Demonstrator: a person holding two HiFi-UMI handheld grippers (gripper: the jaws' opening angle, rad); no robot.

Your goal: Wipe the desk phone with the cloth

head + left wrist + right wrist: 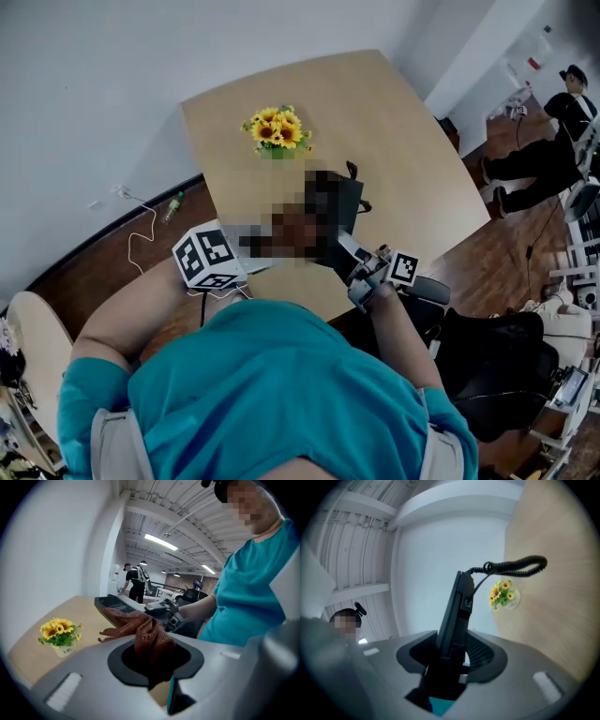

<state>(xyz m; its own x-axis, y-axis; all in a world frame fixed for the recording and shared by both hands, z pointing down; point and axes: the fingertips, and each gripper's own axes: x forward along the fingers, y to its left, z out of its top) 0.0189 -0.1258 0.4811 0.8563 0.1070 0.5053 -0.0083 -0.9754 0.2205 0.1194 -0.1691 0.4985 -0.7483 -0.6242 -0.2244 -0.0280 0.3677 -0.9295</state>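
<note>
Above tan table, desk phone extends lengthwise from right tongs.

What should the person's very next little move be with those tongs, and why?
Probably drag the cloth across the desk phone with the left tongs. The cloth is pinched in those tongs and its loose end already reaches the phone, while the right tongs grip the phone's edge, so it is braced for wiping.
</note>
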